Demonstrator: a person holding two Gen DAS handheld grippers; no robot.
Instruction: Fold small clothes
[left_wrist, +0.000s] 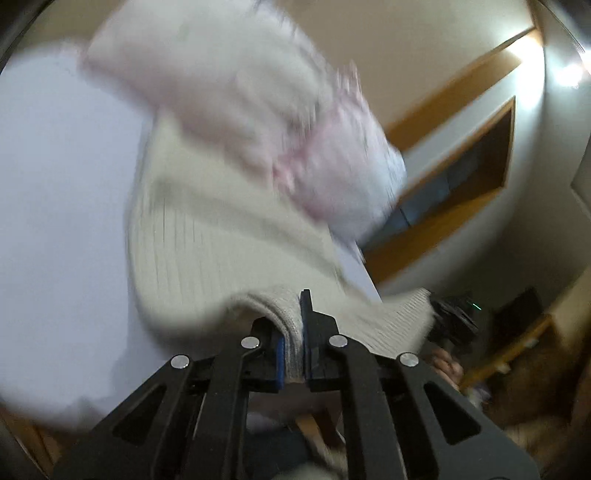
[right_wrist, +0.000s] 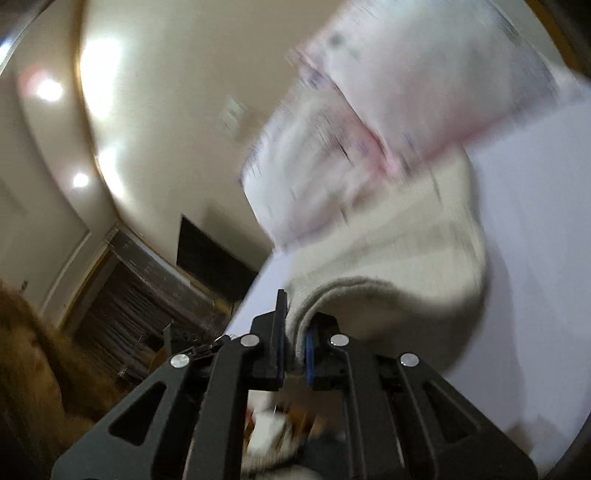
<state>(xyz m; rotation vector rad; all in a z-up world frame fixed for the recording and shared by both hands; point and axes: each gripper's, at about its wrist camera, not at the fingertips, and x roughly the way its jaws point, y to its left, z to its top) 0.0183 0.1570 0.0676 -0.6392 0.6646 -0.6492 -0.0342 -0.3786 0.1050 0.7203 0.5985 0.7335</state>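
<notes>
The left gripper (left_wrist: 295, 332) is clenched on the cream knit garment (left_wrist: 207, 236) (ribbed edge); the right gripper (right_wrist: 295, 332) grasps it too; it stretches toward 12 o'clock over the white surface (left_wrist: 55, 184).

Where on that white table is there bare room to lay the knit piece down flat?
Bare white table shows to the left of the cream knit garment in the left wrist view, and to its right in the right wrist view. The far end is crowded by a blurred pink-and-white pile. Both the left gripper and right gripper pinch the knit's near edge.
</notes>
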